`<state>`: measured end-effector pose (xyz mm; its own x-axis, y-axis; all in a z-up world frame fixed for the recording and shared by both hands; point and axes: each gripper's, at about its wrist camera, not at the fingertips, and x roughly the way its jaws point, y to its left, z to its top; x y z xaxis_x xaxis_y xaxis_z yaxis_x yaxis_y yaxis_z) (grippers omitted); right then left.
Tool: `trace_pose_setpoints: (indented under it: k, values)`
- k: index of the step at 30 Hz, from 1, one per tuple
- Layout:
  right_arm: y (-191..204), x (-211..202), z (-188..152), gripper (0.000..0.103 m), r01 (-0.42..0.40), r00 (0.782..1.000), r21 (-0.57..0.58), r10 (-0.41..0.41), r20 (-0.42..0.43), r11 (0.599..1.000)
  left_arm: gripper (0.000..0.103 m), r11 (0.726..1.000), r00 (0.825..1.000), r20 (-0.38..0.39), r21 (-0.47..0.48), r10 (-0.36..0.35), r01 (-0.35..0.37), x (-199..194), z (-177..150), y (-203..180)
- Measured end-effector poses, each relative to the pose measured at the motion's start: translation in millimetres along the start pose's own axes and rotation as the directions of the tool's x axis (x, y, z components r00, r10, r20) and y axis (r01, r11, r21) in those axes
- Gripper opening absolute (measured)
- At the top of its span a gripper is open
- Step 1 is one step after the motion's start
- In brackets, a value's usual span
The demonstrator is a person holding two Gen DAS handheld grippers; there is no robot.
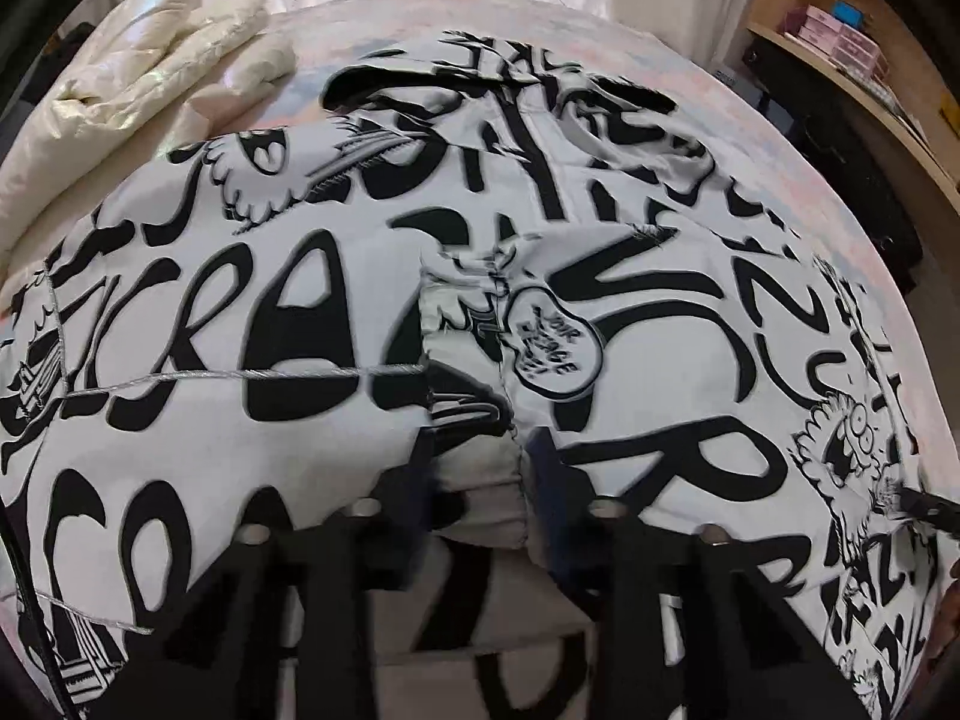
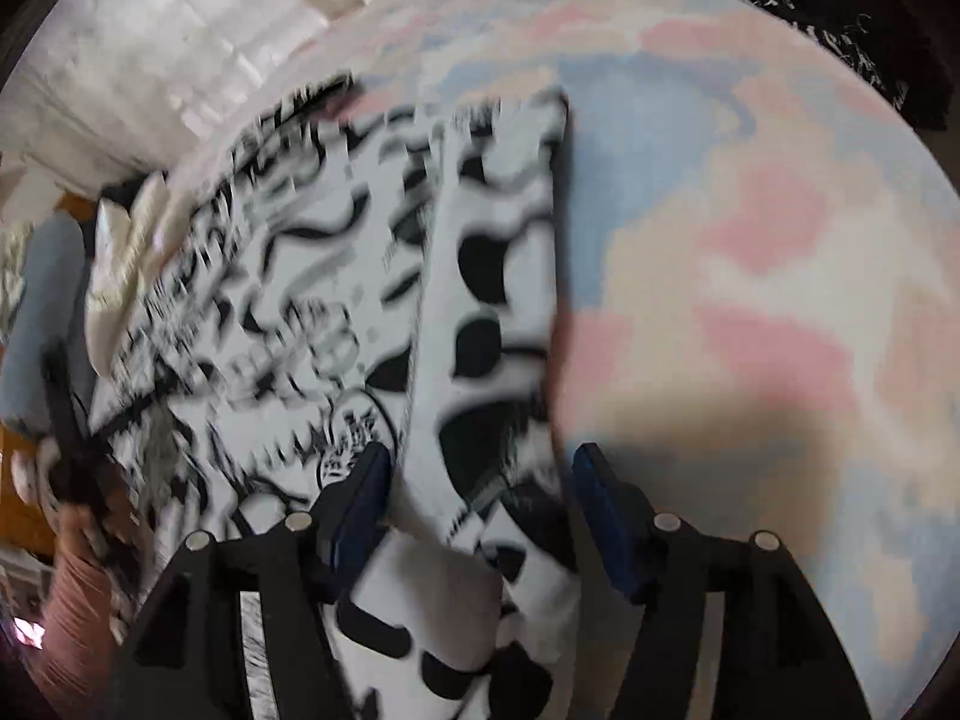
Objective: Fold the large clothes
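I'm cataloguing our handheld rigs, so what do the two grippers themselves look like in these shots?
Both share one design: matte black angular linkage bars with small round silver pins at the joints, ending in flat dark navy-blue finger pads. This shows on the left gripper and the right gripper. No cables or markings are visible on either.

White garment [image 1: 360,276] with bold black graffiti lettering and cartoon print, spread mostly flat across pastel bed cover, partly folded; a bunched fold rises at its centre, straight folded edge [image 2: 558,276] on one side.
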<state>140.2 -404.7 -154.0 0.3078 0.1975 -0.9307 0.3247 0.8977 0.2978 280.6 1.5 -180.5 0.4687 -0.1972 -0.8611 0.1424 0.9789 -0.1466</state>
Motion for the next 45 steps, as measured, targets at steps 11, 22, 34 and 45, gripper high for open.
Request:
trace_pose_setpoints:
  k: [11, 22, 34, 45]
  values:
    - [13.5, -10.0, -14.5, 0.047, 0.143, 0.989, -0.019, -0.142, 0.048, 0.99, 0.072, 0.993, 0.994, 0.049, 0.054, 0.1, -0.102, -36.9, -15.8, 2.7]
    - [109.3, -56.7, -18.0, 0.047, 0.018, 0.981, -0.175, 0.016, 0.193, 0.984, 0.02, 0.998, 0.994, 0.111, 0.062, 0.008, -0.015, -71.1, -24.5, -25.6]
    - [131.9, 53.4, -10.2, 0.025, 0.065, 0.997, -0.195, -0.057, 0.045, 0.979, 0.019, 0.999, 0.999, 0.042, 0.044, -0.003, 0.001, 0.2, -36.3, -64.5]
    - [45.9, -2.8, -1.8, 0.011, 0.121, 0.99, -0.061, -0.116, 0.081, 0.991, 0.022, 0.996, 0.996, 0.01, 0.02, -0.085, 0.084, -12.9, -24.0, -50.5]
